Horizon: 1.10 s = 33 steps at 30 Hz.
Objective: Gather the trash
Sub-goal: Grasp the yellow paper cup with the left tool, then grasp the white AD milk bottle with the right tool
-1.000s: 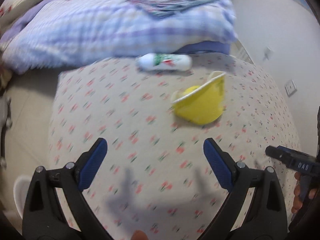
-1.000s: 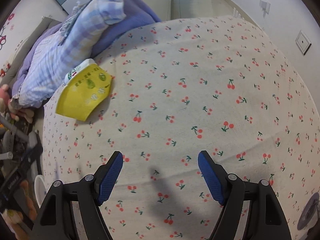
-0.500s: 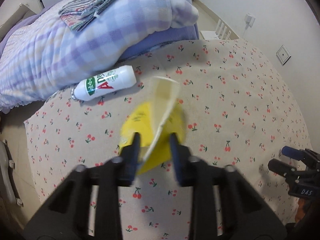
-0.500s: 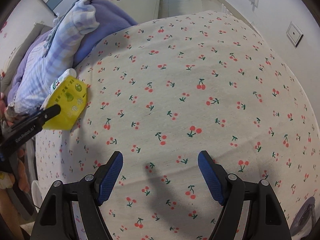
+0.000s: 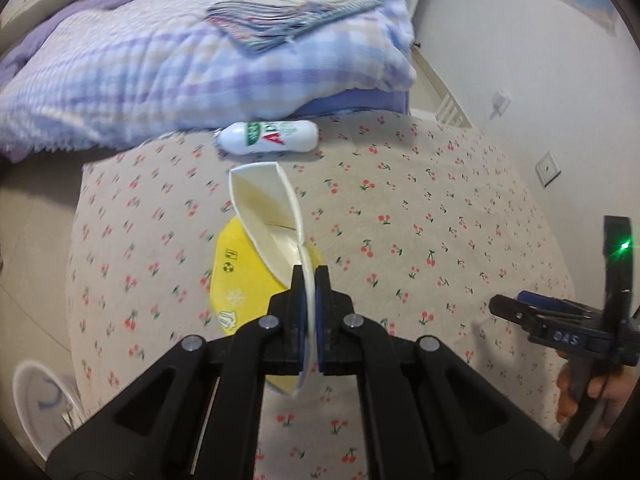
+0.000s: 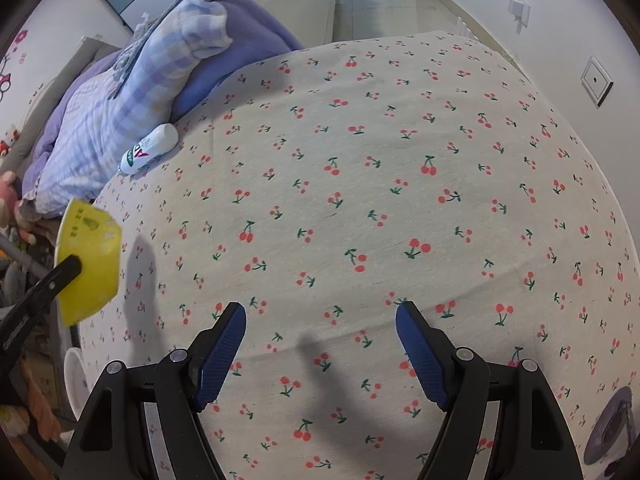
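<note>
Black gripper (image 6: 320,344) frames, blue textured pads (image 6: 222,350), silver screws (image 6: 179,356)

You saw a matt paper cup (image 5: 256,272), a glossy plastic bottle (image 5: 269,138) beyond it, on printed cloth sheet (image 5: 420,208).

Left gripper (image 5: 308,280): jaws clamped together on the rim of the yellow cup (image 5: 244,276), pads pressing its wall from both sides, fingers pointing steeply down; cup hangs off the bed. In the right wrist view one black finger of it enters from the left edge, against the cup's side.

Right gripper (image 6: 320,320): jaws wide apart, nothing between the pads, pointing steeply down. A hand (image 5: 592,392) grips its handle at the lower right of the left wrist view.
</note>
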### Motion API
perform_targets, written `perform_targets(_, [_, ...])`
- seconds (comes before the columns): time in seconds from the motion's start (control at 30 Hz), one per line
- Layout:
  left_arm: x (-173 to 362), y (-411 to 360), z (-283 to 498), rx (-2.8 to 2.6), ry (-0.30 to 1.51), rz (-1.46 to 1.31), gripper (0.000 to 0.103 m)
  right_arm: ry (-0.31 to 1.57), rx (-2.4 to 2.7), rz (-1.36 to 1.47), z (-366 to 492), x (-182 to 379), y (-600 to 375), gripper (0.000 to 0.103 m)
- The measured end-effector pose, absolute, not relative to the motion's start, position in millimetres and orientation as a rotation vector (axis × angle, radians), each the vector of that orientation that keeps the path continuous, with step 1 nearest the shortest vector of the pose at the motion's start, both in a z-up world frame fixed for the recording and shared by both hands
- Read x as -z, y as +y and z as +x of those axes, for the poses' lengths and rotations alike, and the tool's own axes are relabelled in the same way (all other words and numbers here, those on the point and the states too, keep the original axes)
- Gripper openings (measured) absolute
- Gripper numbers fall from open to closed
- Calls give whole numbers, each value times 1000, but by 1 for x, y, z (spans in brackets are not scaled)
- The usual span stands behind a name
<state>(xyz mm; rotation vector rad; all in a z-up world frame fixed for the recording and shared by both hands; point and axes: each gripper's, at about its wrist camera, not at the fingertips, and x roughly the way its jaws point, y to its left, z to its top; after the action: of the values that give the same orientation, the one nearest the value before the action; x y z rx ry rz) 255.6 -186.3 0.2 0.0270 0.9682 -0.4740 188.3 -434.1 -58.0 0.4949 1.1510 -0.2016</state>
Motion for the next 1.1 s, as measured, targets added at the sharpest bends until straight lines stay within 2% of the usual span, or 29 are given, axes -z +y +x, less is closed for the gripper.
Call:
perform_targets(0.3, [12,-91,256,348,982,-247,5,1151,168,427,225,53,-395,79])
perform_targets(0.6, [7,-27,264,262,936,-270,5,1085,48,351,320,45,-326,79])
perform_targets(0.7, [7,-13,270,248,931,-279,5,1036,24,363,354,42,-313,91])
perform_targets(0.73, [7,-10,271,244,929,-278,5,1007,16,351,368,39,-308,91])
perform_targets(0.9, [13,2,280,239,962,-292,5,960,-21,30,415,31,-275,91])
perform_targets(1.1, [10,8,280,234,971,-301,5,1044,-124,-374,452,57,-237,91])
